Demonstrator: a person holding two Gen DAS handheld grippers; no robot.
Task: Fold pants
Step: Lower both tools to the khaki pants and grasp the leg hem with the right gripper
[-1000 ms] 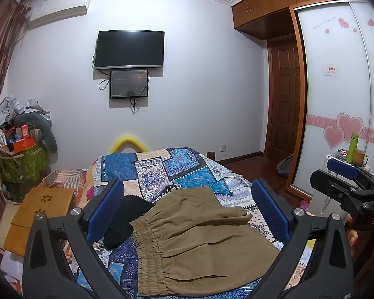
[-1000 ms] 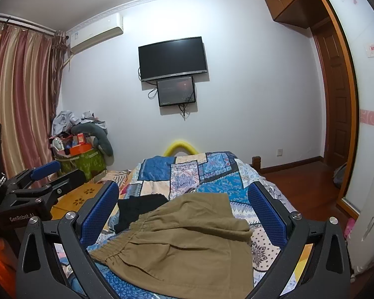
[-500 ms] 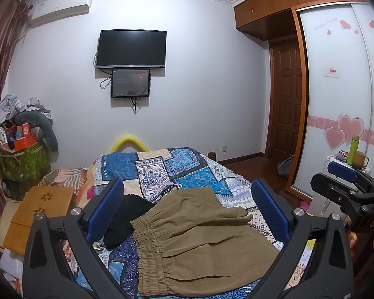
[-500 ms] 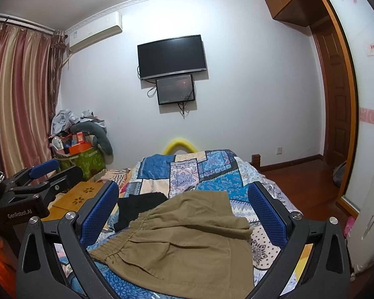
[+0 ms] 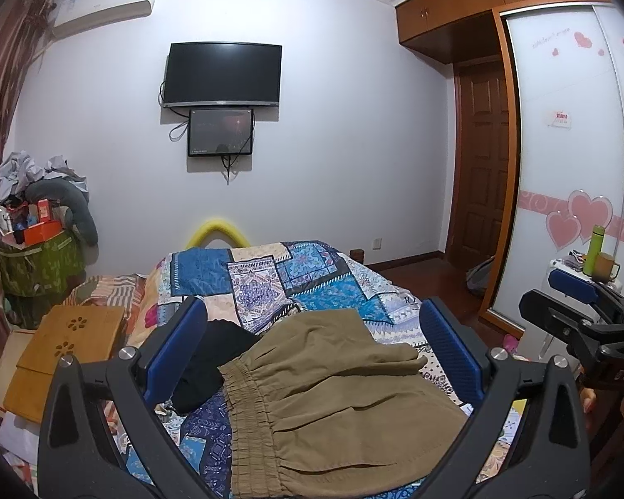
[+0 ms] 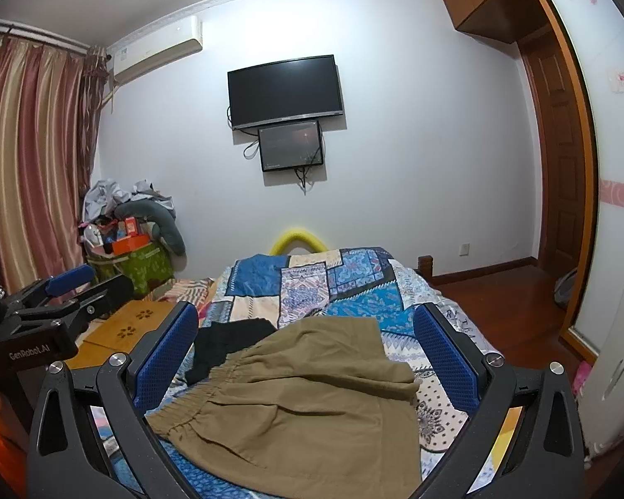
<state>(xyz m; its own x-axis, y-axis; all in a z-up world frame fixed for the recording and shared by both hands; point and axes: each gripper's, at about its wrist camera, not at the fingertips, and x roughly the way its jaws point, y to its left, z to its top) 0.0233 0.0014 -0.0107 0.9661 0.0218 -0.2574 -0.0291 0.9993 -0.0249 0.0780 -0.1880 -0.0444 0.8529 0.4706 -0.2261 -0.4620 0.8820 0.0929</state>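
Almost nothing has changed in the last second: both views show the same room with only a very small shift of the cameras, so the folding has not begun.

The bed with the blue patchwork quilt (image 5: 270, 274) carries everything. On its near part lie the khaki-brown cotton pants with a gathered elastic waistband (image 5: 333, 395), already doubled over, with the waistband toward the left and a short fold of cloth across the top edge. Just beside them, partly under the waistband, is a crumpled black garment (image 5: 212, 357), which has not moved either.

The left tool (image 5: 312, 357) hangs above the pants with its blue pads spread wide, grasping nothing. The right tool (image 6: 308, 357) is the same: released, empty, above the cloth and not touching it. In my judgement both are only waiting before the first grasp, probably at an edge of the pants.
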